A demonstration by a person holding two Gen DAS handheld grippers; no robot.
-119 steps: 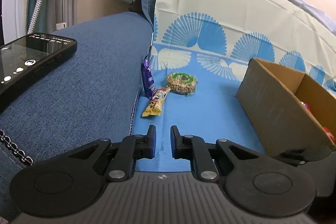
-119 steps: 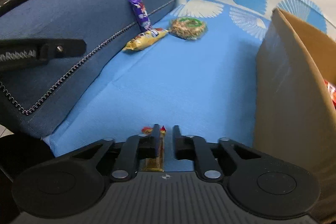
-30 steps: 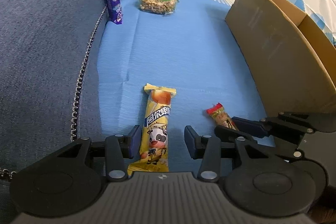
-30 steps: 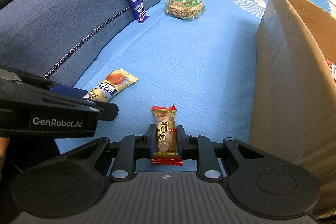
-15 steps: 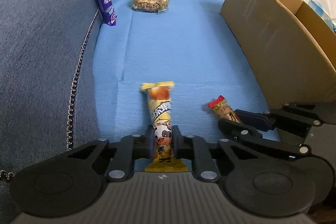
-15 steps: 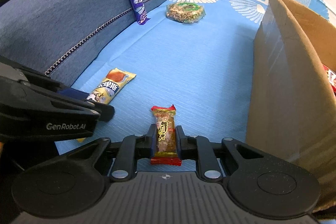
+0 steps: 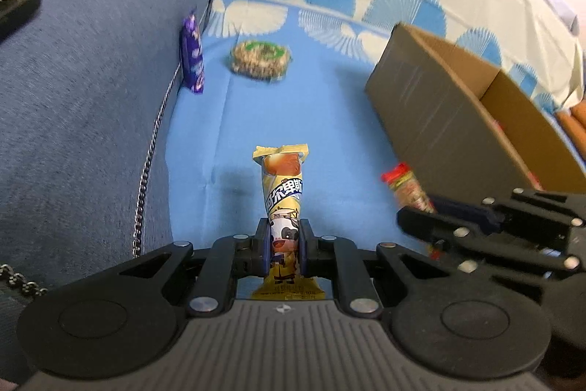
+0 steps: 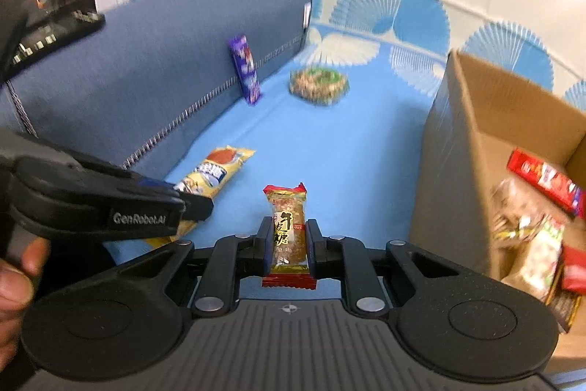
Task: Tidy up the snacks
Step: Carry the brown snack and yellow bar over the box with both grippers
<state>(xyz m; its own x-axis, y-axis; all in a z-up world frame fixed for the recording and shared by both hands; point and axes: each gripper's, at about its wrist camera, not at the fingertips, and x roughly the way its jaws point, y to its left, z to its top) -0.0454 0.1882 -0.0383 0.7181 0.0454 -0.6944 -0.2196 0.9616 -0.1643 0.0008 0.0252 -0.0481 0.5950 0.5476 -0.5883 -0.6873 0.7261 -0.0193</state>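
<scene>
Both grippers loaded beside the box

Left gripper [image 7: 285,246] pinches the yellow bar [image 7: 284,204] tight; right gripper [image 8: 289,244] is clamped on the red candy [image 8: 289,229]. Both sit just left of the box [image 8: 476,120], which has snacks [image 8: 538,207] inside. Purple bar [image 8: 244,68] and nut cake [image 8: 318,84] lie well beyond the box.
</scene>
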